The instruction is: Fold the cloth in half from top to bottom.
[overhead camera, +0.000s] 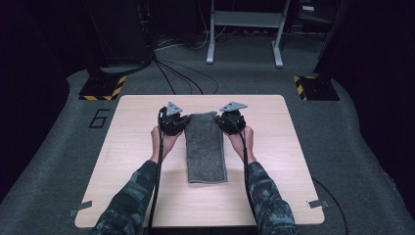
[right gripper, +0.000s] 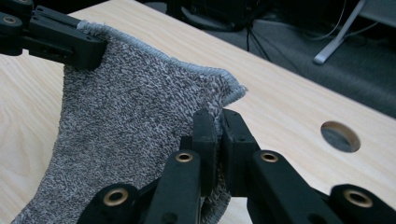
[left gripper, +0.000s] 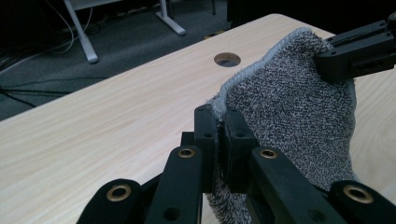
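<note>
A grey towel (overhead camera: pixel 205 147) lies folded into a long strip down the middle of the light wooden table (overhead camera: pixel 137 161). Its far end is lifted slightly off the wood. My left gripper (overhead camera: pixel 182 119) is shut on the far left corner of the towel (left gripper: pixel 289 107), the jaws pressed together over the hemmed edge (left gripper: pixel 219 116). My right gripper (overhead camera: pixel 220 119) is shut on the far right corner, pinching the hem of the towel (right gripper: pixel 130 121) at the tips (right gripper: pixel 219 121). Each gripper view shows the other gripper clamped on the opposite corner: the right one (left gripper: pixel 327 63), the left one (right gripper: pixel 88 51).
A round hole (left gripper: pixel 227 59) (right gripper: pixel 340 136) is cut in the tabletop just beyond the towel's far end. On the floor behind the table lie cables (overhead camera: pixel 181 73), a metal frame's legs (overhead camera: pixel 244 19) and two hazard-striped bases (overhead camera: pixel 103 88) (overhead camera: pixel 313 85). Bare wood lies on both sides of the towel.
</note>
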The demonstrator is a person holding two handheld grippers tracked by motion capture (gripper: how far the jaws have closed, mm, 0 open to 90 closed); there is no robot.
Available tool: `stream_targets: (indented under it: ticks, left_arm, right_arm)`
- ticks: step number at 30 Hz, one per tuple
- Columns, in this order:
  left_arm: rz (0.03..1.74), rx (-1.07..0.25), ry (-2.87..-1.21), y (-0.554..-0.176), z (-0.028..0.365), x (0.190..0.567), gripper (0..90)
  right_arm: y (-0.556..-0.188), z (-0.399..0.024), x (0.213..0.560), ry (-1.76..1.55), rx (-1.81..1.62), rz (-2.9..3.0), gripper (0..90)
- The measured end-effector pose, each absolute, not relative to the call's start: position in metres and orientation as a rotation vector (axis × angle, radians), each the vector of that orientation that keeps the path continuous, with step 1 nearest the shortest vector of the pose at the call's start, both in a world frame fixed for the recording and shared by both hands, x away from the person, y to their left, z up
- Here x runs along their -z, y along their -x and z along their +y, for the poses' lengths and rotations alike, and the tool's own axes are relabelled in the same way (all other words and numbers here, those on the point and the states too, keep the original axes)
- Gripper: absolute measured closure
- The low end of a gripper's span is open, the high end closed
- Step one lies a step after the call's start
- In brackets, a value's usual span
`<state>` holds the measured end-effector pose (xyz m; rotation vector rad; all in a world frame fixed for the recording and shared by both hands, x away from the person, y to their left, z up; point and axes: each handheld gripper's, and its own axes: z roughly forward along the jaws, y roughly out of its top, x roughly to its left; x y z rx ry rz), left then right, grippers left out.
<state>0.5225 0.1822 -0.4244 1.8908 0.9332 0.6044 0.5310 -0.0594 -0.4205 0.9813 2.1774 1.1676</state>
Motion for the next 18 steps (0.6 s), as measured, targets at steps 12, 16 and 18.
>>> stream_targets:
  ticks: [12, 16, 18]
  left_arm:
    - [0.870, -0.611, -1.926, -0.519, 0.178, 0.425, 85.8]
    - [0.861, -0.583, -1.944, -0.510, 0.178, 0.433, 85.6]
    - [0.856, -0.559, -1.961, -0.505, 0.179, 0.437, 85.6]
  right_arm:
    - [-0.526, -0.065, 0.424, -0.936, -1.169, 2.171, 85.3]
    - [-0.513, -0.069, 0.435, -0.926, -1.184, 2.188, 85.2]
    - [-0.509, -0.070, 0.437, -0.911, -1.170, 2.206, 85.2]
